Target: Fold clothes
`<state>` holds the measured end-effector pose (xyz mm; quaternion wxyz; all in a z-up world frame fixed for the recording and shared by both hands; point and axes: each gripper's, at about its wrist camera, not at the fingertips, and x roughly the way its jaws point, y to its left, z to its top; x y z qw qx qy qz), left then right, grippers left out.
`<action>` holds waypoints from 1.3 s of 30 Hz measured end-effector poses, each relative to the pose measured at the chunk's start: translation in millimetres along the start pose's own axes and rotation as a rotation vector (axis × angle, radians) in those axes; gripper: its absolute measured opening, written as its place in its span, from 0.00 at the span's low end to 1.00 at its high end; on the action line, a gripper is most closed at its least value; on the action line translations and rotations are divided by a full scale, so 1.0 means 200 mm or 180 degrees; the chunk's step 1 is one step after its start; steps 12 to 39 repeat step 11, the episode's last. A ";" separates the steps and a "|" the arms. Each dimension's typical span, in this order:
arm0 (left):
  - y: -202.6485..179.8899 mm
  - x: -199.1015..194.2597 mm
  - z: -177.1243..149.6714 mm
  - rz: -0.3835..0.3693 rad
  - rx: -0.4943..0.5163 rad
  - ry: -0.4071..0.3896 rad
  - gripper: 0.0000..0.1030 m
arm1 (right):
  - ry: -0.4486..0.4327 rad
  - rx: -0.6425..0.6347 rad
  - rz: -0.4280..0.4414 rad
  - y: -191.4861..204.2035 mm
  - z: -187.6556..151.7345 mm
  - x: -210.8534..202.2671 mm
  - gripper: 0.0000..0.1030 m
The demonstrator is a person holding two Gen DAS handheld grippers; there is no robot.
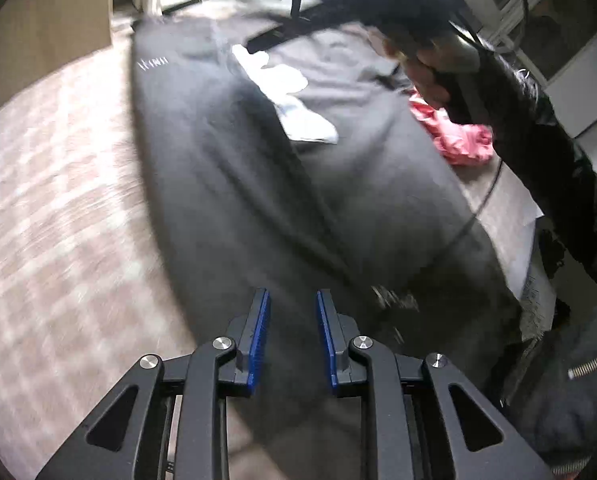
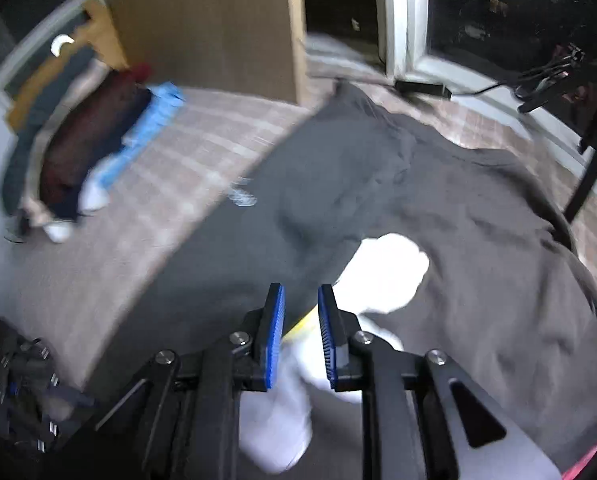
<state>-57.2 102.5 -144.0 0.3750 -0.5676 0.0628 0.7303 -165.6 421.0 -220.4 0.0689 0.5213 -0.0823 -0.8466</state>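
The left tongs (image 1: 291, 300), black with blue ribbed pads, hang with their jaws apart and nothing between them just above the near end of a dark grey cotton garment (image 1: 282, 184) spread over a brown-and-white checked cloth surface (image 1: 58, 208). The right tongs (image 2: 301, 296) are likewise parted and empty, over the same garment where a crumpled white cloth (image 2: 382, 272) lies on it. Farther off, a pink crumpled fabric (image 1: 458, 136) sits beside the garment, near the person's hand (image 1: 426, 76), and a stack of folded clothes (image 2: 90, 152) rests well apart.
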 end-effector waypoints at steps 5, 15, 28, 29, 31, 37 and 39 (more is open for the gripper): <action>-0.13 -0.07 -0.23 -0.0247 0.0136 0.0073 0.21 | 0.0182 -0.0121 0.0415 0.36 -0.33 -0.15 0.26; -0.31 -0.14 -0.51 -0.0543 0.0346 0.0193 0.21 | 0.0491 0.0030 0.0650 0.69 -0.72 -0.18 0.28; -0.31 -0.14 -0.51 -0.0543 0.0346 0.0193 0.21 | 0.0491 0.0030 0.0650 0.69 -0.72 -0.18 0.28; -0.31 -0.14 -0.51 -0.0543 0.0346 0.0193 0.21 | 0.0491 0.0030 0.0650 0.69 -0.72 -0.18 0.28; -0.31 -0.14 -0.51 -0.0543 0.0346 0.0193 0.21 | 0.0491 0.0030 0.0650 0.69 -0.72 -0.18 0.28; -0.31 -0.14 -0.51 -0.0543 0.0346 0.0193 0.21 | 0.0491 0.0030 0.0650 0.69 -0.72 -0.18 0.28; -0.31 -0.14 -0.51 -0.0543 0.0346 0.0193 0.21 | 0.0491 0.0030 0.0650 0.69 -0.72 -0.18 0.28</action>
